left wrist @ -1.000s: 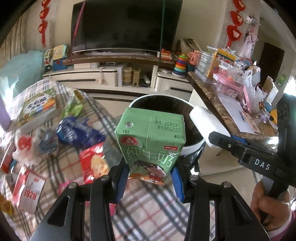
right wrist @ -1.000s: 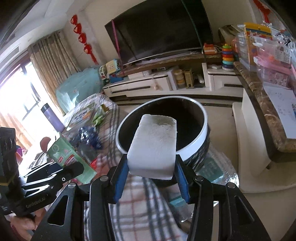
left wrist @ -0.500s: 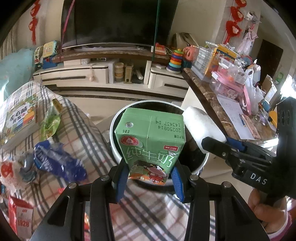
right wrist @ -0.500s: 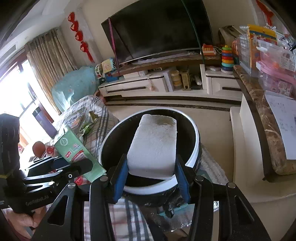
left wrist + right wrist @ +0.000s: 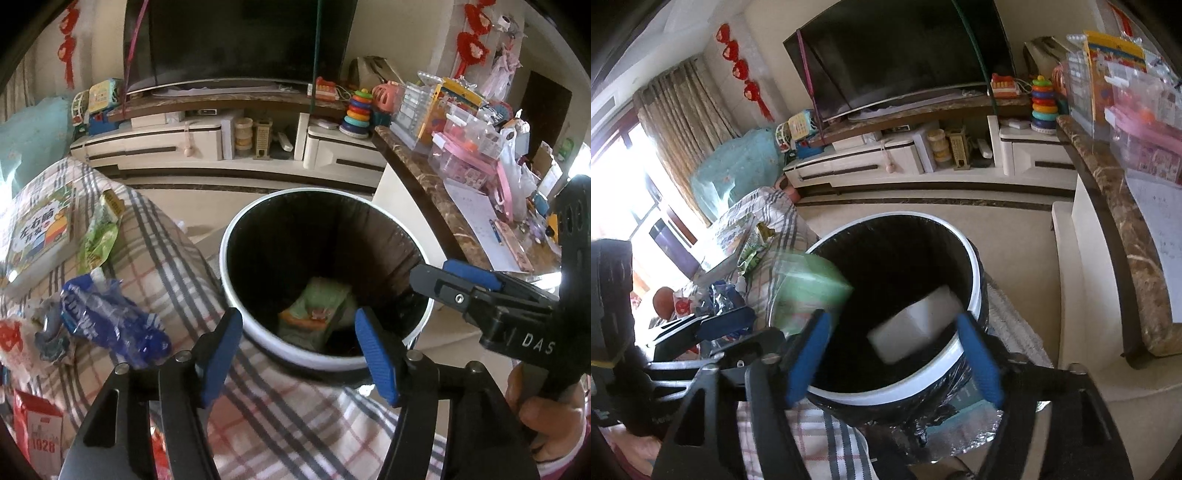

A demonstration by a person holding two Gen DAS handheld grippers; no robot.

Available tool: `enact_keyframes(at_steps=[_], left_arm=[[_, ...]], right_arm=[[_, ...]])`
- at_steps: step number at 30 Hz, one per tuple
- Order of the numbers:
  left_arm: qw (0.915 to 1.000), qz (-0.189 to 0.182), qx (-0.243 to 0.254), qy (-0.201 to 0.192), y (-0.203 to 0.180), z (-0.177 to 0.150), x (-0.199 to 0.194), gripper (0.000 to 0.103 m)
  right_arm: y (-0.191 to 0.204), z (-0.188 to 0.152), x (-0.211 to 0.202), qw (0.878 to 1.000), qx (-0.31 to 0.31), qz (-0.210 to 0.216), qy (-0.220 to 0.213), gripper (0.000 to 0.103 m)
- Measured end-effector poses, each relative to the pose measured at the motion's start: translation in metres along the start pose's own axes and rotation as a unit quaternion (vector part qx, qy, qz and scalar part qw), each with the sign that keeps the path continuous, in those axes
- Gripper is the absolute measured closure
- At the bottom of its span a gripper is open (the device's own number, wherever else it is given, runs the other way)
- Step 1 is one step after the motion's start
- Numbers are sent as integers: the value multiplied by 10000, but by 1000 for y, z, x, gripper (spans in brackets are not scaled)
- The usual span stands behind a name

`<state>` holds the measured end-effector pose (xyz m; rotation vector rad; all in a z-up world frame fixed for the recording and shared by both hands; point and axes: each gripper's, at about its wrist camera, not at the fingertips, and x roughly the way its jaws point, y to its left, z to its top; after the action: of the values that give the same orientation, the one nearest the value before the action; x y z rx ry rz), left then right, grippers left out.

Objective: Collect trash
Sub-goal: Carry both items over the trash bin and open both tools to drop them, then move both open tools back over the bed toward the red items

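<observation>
Both grippers tilt down over the trash bin [image 5: 236, 266], left gripper [image 5: 299, 350] and right gripper [image 5: 894, 354] jaws just opened, empty; green milk carton [image 5: 317, 314] and white foam block [image 5: 916, 325] drop inside, beside the plaid-covered table's [image 5: 177, 266] edge.

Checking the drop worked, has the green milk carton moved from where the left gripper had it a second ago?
Yes. The green milk carton has left the left gripper, whose jaws have just been opening, and now lies down inside the trash bin, below its white rim.
</observation>
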<state>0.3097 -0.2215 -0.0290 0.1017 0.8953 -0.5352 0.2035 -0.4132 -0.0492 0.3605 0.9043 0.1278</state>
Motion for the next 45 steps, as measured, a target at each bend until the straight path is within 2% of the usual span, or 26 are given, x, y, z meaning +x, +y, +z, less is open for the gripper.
enact_keyframes(at_steps=[6,11,24,39,45], left_arm=[[9997,23,-234,-83,8,-20,-17,36],[9987,44,-496,-126,22,-42,-35,36],[9947,175,-987,-221,52,-98,-84,36],[9903,300,-1265,-488,80,-144,-138,36],[9885,516,-1328,-510,87,-159,-152,36]], right_arm=[[5,-6,-5,10000,68,58,-42,26],[11,-13,-10,9998,132,140,-76,21],[57,-44,-11,9988,-39,480,81,20],[105,-74,-1,9956,-420,774,312,16],[120,-86,5,9931,-554,931,448,16]])
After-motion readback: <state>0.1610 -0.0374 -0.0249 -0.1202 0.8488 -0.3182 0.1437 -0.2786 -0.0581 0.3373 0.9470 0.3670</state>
